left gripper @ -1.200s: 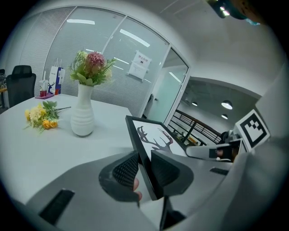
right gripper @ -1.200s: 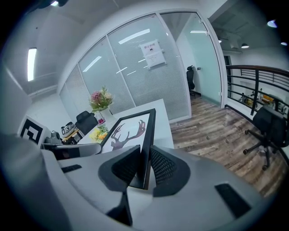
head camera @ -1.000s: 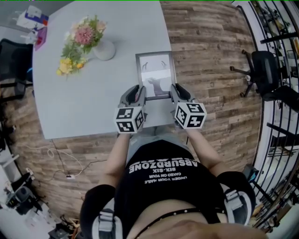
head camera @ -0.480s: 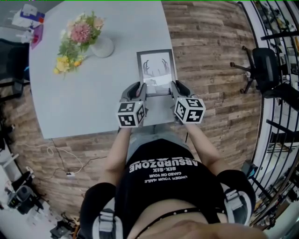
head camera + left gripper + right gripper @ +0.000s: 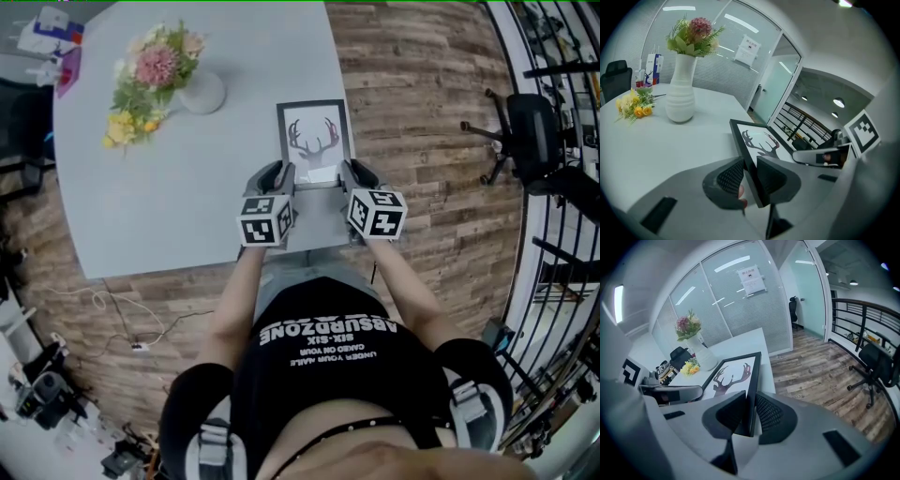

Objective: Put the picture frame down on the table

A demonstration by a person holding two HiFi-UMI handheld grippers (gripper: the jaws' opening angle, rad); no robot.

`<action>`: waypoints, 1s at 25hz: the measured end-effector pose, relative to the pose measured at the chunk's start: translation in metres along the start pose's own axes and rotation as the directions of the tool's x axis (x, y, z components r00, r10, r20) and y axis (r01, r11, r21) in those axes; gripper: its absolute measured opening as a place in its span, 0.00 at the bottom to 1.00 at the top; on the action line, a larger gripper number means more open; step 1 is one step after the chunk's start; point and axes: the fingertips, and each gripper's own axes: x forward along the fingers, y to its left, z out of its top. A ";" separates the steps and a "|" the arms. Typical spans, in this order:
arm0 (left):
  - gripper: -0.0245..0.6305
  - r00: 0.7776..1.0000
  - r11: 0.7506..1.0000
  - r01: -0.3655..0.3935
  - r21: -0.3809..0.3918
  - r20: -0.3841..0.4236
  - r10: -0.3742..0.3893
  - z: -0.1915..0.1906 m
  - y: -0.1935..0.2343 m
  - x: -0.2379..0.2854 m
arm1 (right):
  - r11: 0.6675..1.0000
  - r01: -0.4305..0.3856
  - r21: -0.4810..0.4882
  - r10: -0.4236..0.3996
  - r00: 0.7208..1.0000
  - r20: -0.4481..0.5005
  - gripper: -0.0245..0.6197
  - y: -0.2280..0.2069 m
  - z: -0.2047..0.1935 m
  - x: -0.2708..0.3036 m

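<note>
A black picture frame [image 5: 315, 142] with a deer-antler print is held between both grippers over the right part of the grey table [image 5: 169, 206]. My left gripper [image 5: 284, 180] is shut on the frame's left edge [image 5: 743, 150], and my right gripper [image 5: 351, 176] is shut on its right edge [image 5: 753, 390]. The frame [image 5: 731, 376] lies nearly flat, print side up, its far end close to the tabletop. Whether it touches the table I cannot tell.
A white vase with pink and green flowers [image 5: 202, 92] stands at the table's back left, with a yellow flower bunch [image 5: 127, 127] beside it. Small boxes [image 5: 52, 37] sit at the far corner. An office chair [image 5: 525, 131] stands on the wooden floor to the right.
Both grippers have carried the frame a little forward over the table and tipped it flatter, so the antler print now faces up.
</note>
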 end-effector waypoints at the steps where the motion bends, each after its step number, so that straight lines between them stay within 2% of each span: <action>1: 0.19 1.000 1.000 -0.001 0.000 -0.007 0.001 -0.002 0.000 0.002 | 1.000 0.003 0.001 -0.003 1.000 -0.007 0.17 -0.002 -0.002 0.001; 15: 0.19 0.996 1.000 -0.012 0.002 -0.087 0.012 -0.026 0.010 0.022 | 1.000 0.027 -0.013 -0.028 0.996 -0.080 0.17 -0.011 -0.023 0.022; 25: 0.19 0.990 0.999 -0.018 0.033 -0.137 0.022 -0.042 0.011 0.032 | 0.998 0.047 -0.046 -0.051 0.993 -0.104 0.17 -0.019 -0.035 0.030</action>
